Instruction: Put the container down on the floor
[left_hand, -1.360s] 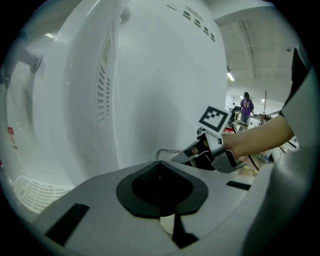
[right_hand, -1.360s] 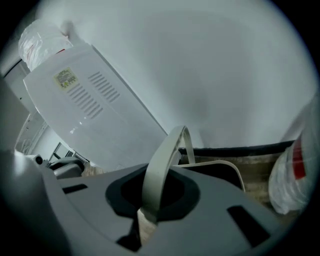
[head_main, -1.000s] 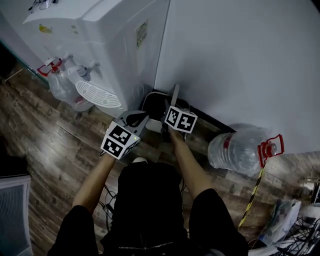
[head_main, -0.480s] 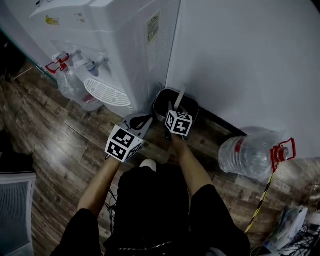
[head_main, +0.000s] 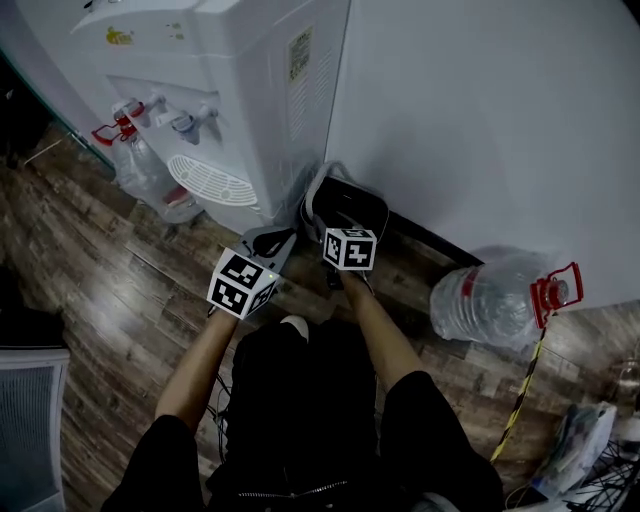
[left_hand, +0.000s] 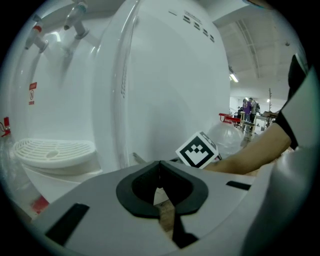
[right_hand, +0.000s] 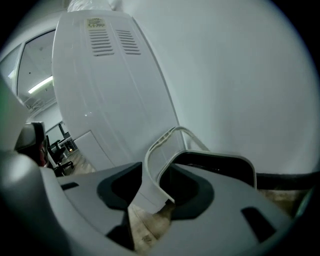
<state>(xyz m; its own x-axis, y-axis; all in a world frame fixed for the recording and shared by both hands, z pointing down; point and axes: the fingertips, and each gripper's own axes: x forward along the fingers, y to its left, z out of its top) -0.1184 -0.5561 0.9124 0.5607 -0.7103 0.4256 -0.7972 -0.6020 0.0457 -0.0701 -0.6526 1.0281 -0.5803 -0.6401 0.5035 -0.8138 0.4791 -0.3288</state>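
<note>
The container (head_main: 372, 210) is a black bin with a pale rim, standing on the wooden floor between the water dispenser and the wall. Its light bail handle (head_main: 316, 192) arches up over its left side. My right gripper (head_main: 337, 226) hovers just above the bin's near edge. In the right gripper view the handle (right_hand: 152, 167) runs between the jaws, which are opening, with a gap beside it; the bin's rim (right_hand: 220, 159) shows behind. My left gripper (head_main: 274, 241) hangs to the left, apart from the bin, its jaws (left_hand: 160, 186) shut on nothing.
A white water dispenser (head_main: 235, 80) with a drip tray (head_main: 208, 181) stands left of the bin, a white wall (head_main: 490, 120) behind. A large clear bottle (head_main: 488, 296) with a red cap lies to the right, another bottle (head_main: 142, 172) to the left. Cables (head_main: 514, 400) trail at bottom right.
The bin has gone from hanging under my right gripper to standing by the wall. The right jaws have spread, and the handle has tipped to the left. The left gripper has barely moved.
</note>
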